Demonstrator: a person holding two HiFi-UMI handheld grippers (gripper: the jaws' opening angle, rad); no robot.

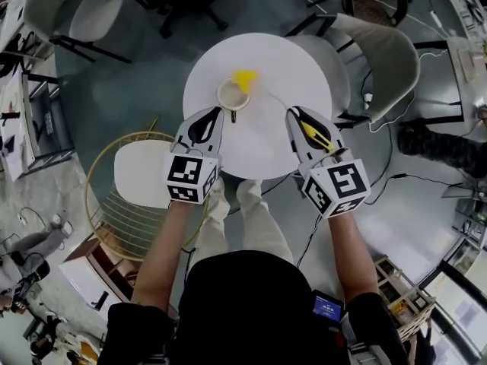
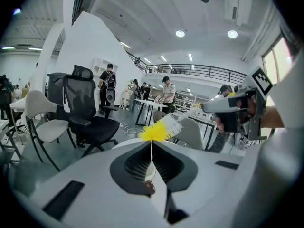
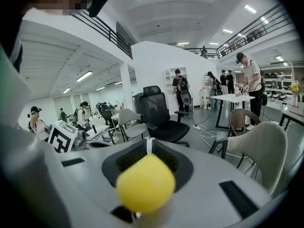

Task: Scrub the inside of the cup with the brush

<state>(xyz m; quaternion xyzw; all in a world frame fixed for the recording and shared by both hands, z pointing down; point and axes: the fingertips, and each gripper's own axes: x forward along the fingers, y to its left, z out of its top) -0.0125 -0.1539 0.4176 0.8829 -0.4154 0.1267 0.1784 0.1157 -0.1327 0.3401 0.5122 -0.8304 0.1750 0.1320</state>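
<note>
The cream cup [image 1: 230, 93] shows near the middle of the round white desk [image 1: 289, 67], and the left claw [image 1: 219, 112] is clenched on its brown handle [image 1: 233, 115]. The right claw [image 1: 294, 113] is clamped tight on the yellow grip of the brush [image 1: 245, 78]. The brush's thin pale stem runs from that claw to a yellow bristle head at the cup's far rim. Whether the bristles reach inside the cup cannot be told. Both forearms reach in from the desk's near edge
</note>
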